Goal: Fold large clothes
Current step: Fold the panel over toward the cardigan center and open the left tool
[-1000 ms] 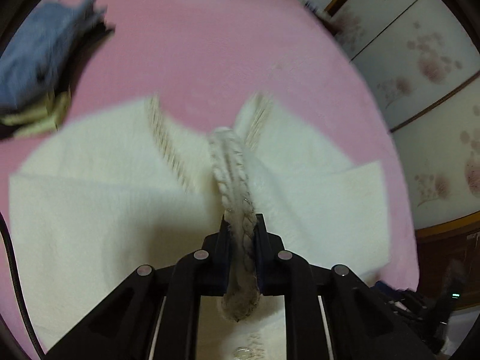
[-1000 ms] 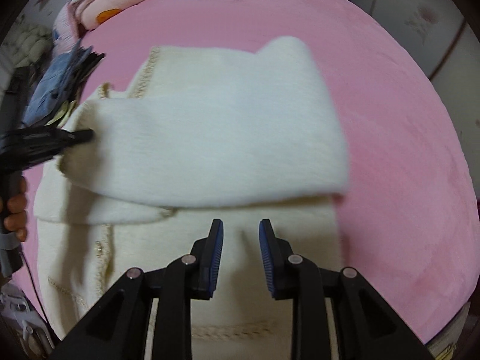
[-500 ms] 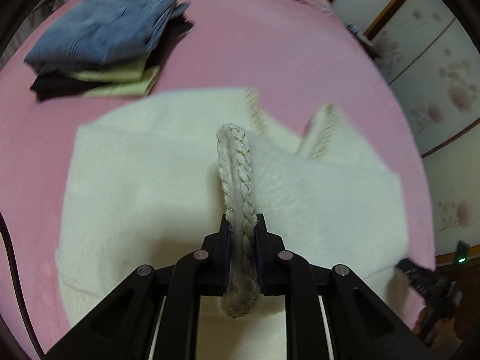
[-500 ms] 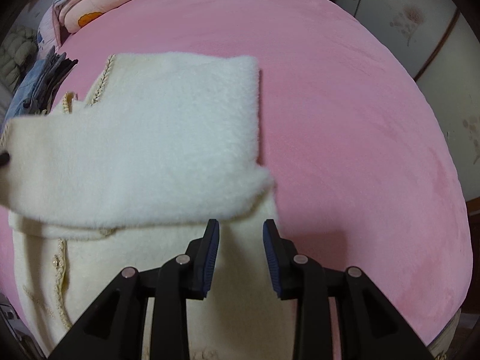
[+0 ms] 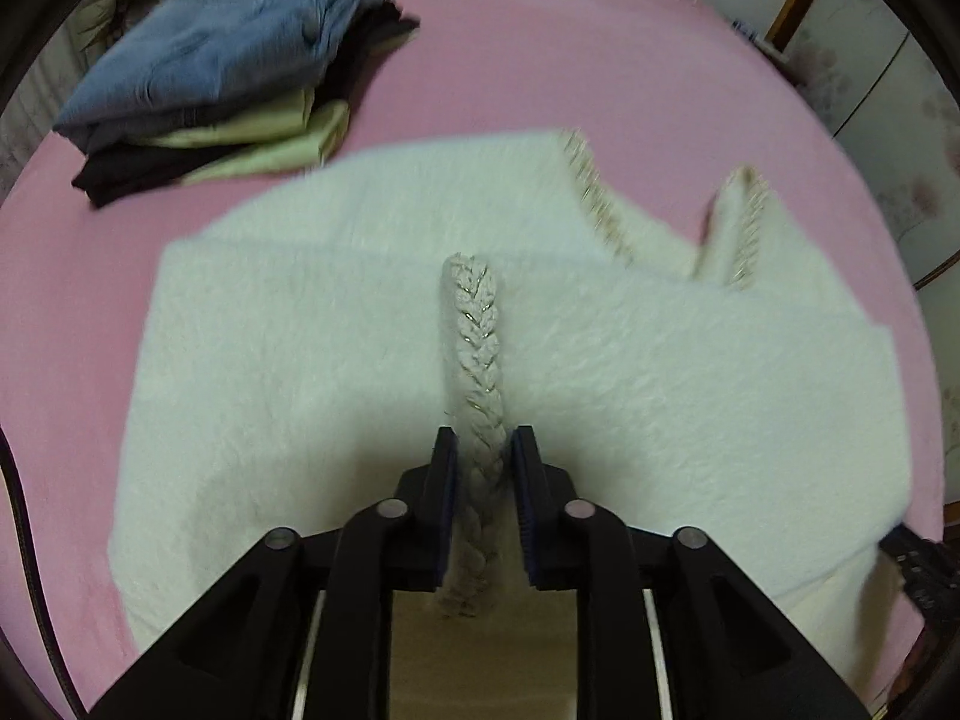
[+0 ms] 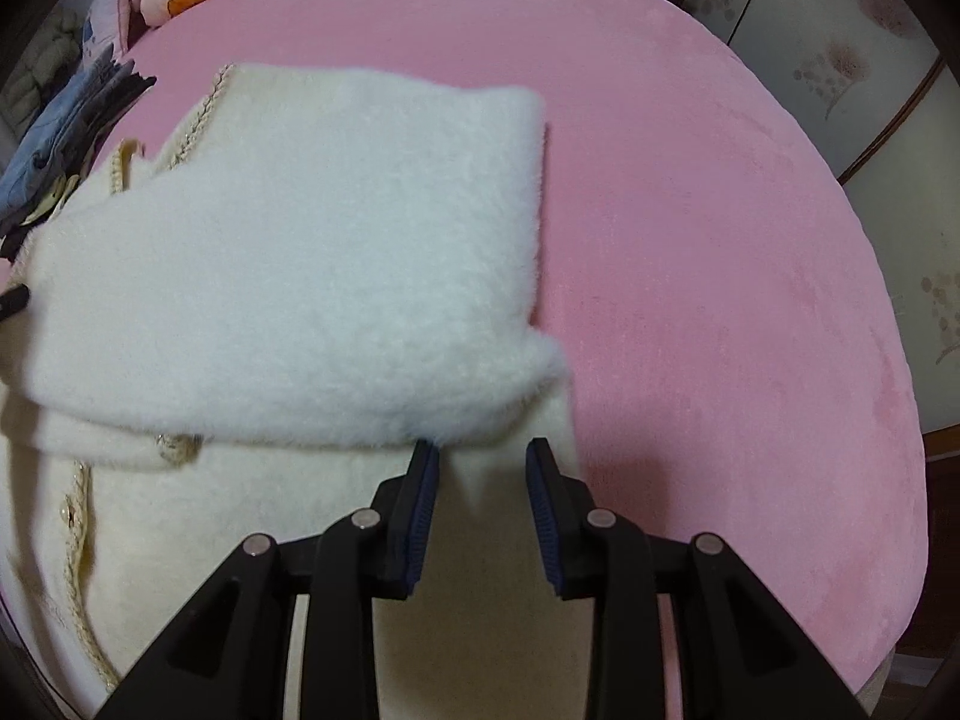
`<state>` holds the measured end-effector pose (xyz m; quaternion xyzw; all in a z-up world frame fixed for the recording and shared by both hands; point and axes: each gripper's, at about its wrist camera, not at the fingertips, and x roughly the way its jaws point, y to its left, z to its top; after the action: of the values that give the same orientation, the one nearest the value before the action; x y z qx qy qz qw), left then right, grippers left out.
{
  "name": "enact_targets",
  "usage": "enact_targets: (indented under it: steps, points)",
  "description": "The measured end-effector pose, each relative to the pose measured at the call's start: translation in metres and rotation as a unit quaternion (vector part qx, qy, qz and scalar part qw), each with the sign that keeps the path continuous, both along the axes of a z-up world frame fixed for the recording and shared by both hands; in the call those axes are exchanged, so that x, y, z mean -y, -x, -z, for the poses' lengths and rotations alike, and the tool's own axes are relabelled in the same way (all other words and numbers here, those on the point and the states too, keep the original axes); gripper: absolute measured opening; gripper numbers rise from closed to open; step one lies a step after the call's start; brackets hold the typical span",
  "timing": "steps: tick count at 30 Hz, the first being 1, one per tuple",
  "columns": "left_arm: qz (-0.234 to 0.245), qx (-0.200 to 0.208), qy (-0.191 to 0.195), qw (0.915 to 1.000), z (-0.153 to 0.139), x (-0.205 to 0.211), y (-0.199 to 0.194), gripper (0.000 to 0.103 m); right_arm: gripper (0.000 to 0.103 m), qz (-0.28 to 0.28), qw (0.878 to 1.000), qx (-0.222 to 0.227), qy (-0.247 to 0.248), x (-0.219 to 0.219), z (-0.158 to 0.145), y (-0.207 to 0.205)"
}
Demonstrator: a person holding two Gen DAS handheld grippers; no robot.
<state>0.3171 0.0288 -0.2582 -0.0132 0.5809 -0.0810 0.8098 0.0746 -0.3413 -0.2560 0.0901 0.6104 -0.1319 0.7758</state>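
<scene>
Left wrist, fluffy cream cardigan [image 5: 660,396], braided trim [image 5: 477,360]

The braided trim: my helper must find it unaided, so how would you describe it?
On the pink bed lies a fluffy cream garment. The braided trim stands up from it between the left gripper fingers, ropelike with glinting thread.

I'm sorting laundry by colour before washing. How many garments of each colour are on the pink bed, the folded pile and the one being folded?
Cream: 1, the fluffy cream jacket being folded
Blue: 1, the blue garment on top of the pile
Pale green: 1, the pale green garment
Black: 1, the black garment, perhaps more hidden
Total: 4 visible
</scene>
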Motion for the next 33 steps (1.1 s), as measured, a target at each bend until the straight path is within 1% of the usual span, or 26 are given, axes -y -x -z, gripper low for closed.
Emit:
enact_targets:
  steps: [1,3,4,5,7,8,10,13,15,17,20,22,24,25,26,27,28,31,32,33]
  points:
    - [-0.006,0.000,0.001,1.0000,0.000,-0.002,0.000,0.026,0.030,0.006,1.000,0.006,-0.009,0.002,-0.005,0.000]
    - [-0.021,0.002,0.007,0.9998,-0.009,-0.007,0.000,0.039,0.030,0.016,0.999,0.024,-0.019,0.004,-0.019,0.000]
    - [-0.028,0.005,0.009,0.9996,-0.013,-0.009,0.000,0.054,0.030,0.018,0.999,0.032,-0.020,0.005,-0.025,-0.001]
    - [-0.039,0.014,0.009,0.9991,-0.022,-0.013,0.002,0.061,0.030,0.019,0.999,0.042,-0.022,0.005,-0.034,-0.002]
    - [-0.059,0.043,0.017,0.9972,-0.040,-0.019,0.007,0.064,0.030,0.012,0.997,0.064,-0.031,0.003,-0.050,-0.007]
    - [-0.061,0.056,0.025,0.9963,-0.050,-0.021,0.011,0.065,0.030,0.007,0.997,0.071,-0.033,-0.002,-0.054,-0.012]
    - [-0.052,0.073,0.026,0.9956,-0.063,-0.015,0.015,0.065,0.030,-0.012,0.996,0.084,-0.034,-0.013,-0.062,-0.023]
    - [-0.017,0.086,0.024,0.9959,-0.069,0.000,0.017,0.065,0.030,-0.046,0.993,0.103,-0.036,-0.031,-0.066,-0.047]
    - [0.008,0.090,0.010,0.9959,-0.065,0.015,0.022,0.065,0.030,-0.075,0.990,0.111,-0.034,-0.053,-0.063,-0.069]
    - [0.023,0.090,-0.002,0.9957,-0.053,0.033,0.019,0.065,0.030,-0.100,0.988,0.114,-0.035,-0.067,-0.056,-0.093]
    - [0.017,0.071,-0.009,0.9973,-0.032,0.048,0.003,0.064,0.030,-0.128,0.985,0.109,-0.044,-0.093,-0.035,-0.118]
    - [0.005,0.059,-0.017,0.9981,-0.017,0.047,-0.011,0.063,0.029,-0.136,0.986,0.093,-0.030,-0.097,-0.016,-0.136]
    - [-0.004,0.051,-0.020,0.9985,-0.006,0.047,-0.020,0.063,0.023,-0.129,0.989,0.076,-0.001,-0.087,0.000,-0.148]
    - [-0.005,0.050,-0.017,0.9986,-0.004,0.046,-0.023,0.063,0.022,-0.119,0.990,0.073,0.009,-0.080,0.005,-0.153]
    - [-0.005,0.049,-0.013,0.9987,-0.003,0.045,-0.025,0.063,0.022,-0.103,0.992,0.072,0.022,-0.067,0.010,-0.157]
    - [-0.002,0.049,-0.012,0.9987,-0.003,0.044,-0.026,0.063,0.018,-0.090,0.993,0.071,0.030,-0.055,0.012,-0.158]
    - [0.003,0.050,-0.014,0.9986,-0.002,0.044,-0.027,0.063,0.017,-0.074,0.994,0.070,0.034,-0.038,0.014,-0.159]
    - [0.013,0.055,-0.019,0.9982,0.000,0.046,-0.026,0.063,0.016,-0.029,0.995,0.058,0.076,0.010,0.020,-0.153]
    - [0.015,0.055,-0.020,0.9981,0.002,0.047,-0.026,0.063,0.016,-0.022,0.996,0.057,0.070,0.022,0.022,-0.151]
    - [0.015,0.056,-0.023,0.9981,0.003,0.048,-0.026,0.063,0.010,-0.018,0.997,0.058,0.052,0.032,0.024,-0.149]
